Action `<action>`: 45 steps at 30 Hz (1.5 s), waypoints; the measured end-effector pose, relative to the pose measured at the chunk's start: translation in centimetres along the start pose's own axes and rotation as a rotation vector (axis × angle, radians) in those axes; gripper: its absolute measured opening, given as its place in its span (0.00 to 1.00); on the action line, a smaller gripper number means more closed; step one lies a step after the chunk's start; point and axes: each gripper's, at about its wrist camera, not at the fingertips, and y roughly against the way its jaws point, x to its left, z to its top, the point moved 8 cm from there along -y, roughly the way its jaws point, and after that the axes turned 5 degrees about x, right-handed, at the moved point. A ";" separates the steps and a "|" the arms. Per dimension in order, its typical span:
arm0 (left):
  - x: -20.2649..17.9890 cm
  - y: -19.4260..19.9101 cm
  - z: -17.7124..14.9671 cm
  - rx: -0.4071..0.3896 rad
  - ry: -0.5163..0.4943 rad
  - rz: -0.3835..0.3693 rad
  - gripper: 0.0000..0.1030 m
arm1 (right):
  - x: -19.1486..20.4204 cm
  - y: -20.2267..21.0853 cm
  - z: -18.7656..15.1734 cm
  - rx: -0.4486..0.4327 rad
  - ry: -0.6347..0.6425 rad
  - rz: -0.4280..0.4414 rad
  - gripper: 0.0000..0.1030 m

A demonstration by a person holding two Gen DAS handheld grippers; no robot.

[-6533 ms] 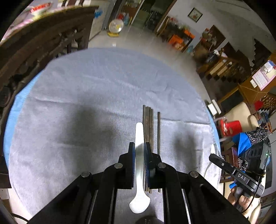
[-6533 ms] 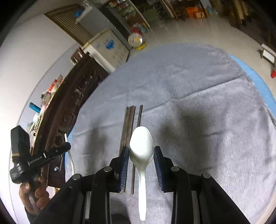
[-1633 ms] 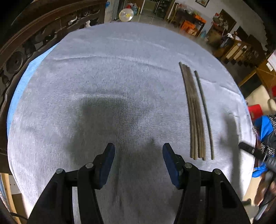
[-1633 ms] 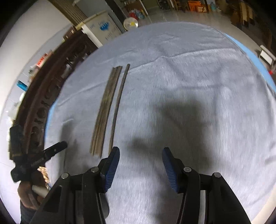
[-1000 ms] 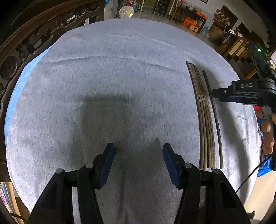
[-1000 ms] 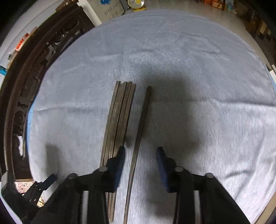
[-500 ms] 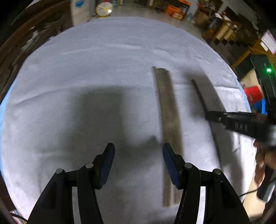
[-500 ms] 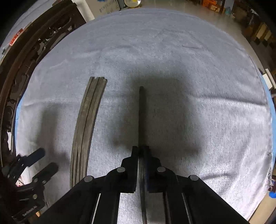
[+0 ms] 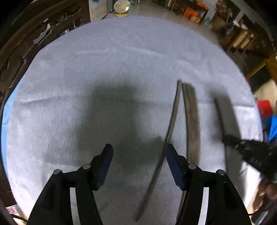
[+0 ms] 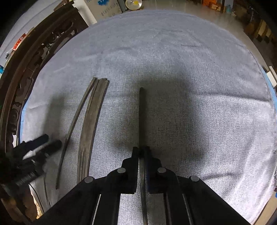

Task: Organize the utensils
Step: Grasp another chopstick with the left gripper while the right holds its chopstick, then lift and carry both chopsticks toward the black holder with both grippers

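Note:
Dark chopsticks lie on a grey cloth (image 9: 103, 69). My right gripper (image 10: 142, 150) is shut on one dark chopstick (image 10: 141, 117), which points straight ahead just above the cloth (image 10: 190, 86); it shows blurred in the left wrist view (image 9: 226, 117). A bundle of chopsticks (image 10: 93, 117) lies to its left, with one splayed chopstick (image 10: 76, 117) further left. My left gripper (image 9: 138, 152) is open over the cloth; the splayed chopstick (image 9: 170, 126) runs just inside its right finger (image 9: 173, 161), and the bundle (image 9: 191, 121) lies just outside it.
A carved dark wooden frame (image 10: 26, 69) curves along the table's left edge. The blue table edge (image 9: 5, 110) shows under the cloth. Beyond the far edge are floor, a fan (image 9: 121, 7) and furniture. The other gripper appears at each view's side.
My right gripper holds the single chopstick, shut on it since half a second ago. My left gripper has moved toward the bundle, and one chopstick has splayed off from it.

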 end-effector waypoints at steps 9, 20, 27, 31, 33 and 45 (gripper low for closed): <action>-3.7 -1.6 4.4 0.101 -0.194 0.079 0.61 | 0.3 -0.3 0.8 0.019 0.001 0.015 0.08; -4.4 -2.1 3.5 0.298 -0.303 0.121 0.05 | 1.3 -0.8 0.5 0.146 0.114 -0.042 0.08; -2.7 -0.2 1.0 0.355 -0.292 0.086 0.05 | 1.6 -1.1 0.1 0.226 0.162 -0.071 0.08; -3.1 -0.7 2.0 0.388 -0.302 0.102 0.05 | 2.1 -1.7 0.7 0.300 0.188 -0.089 0.09; -4.4 -1.5 2.1 0.389 -0.308 0.110 0.05 | 2.4 -1.9 1.0 0.323 0.203 -0.103 0.09; -3.2 0.5 -3.0 0.316 -0.222 0.021 0.05 | 1.2 -0.4 0.0 0.201 0.106 -0.037 0.07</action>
